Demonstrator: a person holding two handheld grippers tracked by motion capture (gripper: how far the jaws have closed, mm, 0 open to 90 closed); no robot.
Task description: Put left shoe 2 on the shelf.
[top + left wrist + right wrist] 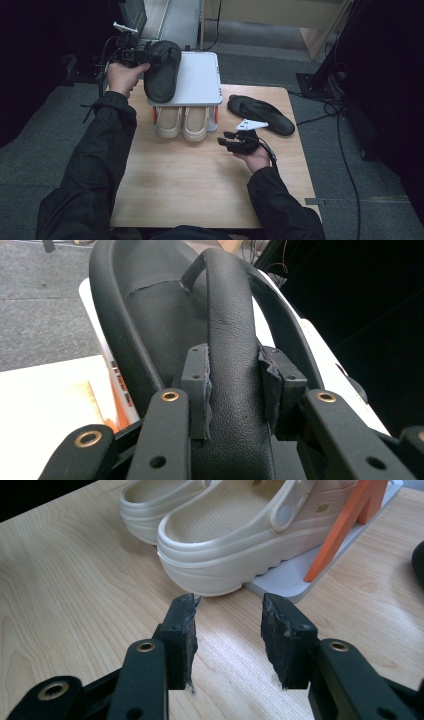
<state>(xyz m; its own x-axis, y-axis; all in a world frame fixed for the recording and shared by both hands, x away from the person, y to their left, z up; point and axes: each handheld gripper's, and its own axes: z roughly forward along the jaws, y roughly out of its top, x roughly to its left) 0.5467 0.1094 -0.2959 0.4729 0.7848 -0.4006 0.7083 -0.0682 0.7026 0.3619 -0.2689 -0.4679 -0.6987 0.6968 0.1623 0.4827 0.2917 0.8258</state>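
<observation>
A black slipper (162, 70) lies on the left of the white rack's top shelf (200, 80). My left gripper (134, 54) is shut on its strap (232, 365), which sits pinched between the pads (196, 390) in the left gripper view. A second black slipper (261, 114) lies flat on the table to the right of the rack. A pair of cream clogs (182, 122) stands on the rack's lower shelf; their heels (220, 545) face my right gripper (227, 630). That gripper (235, 142) hovers open over the table in front of the rack, holding nothing.
The wooden table (200, 190) has free room in front of the rack. Orange supports (345, 530) hold up the rack's top shelf. Cables (345, 150) trail over the grey floor to the right. Dark equipment stands at the far right.
</observation>
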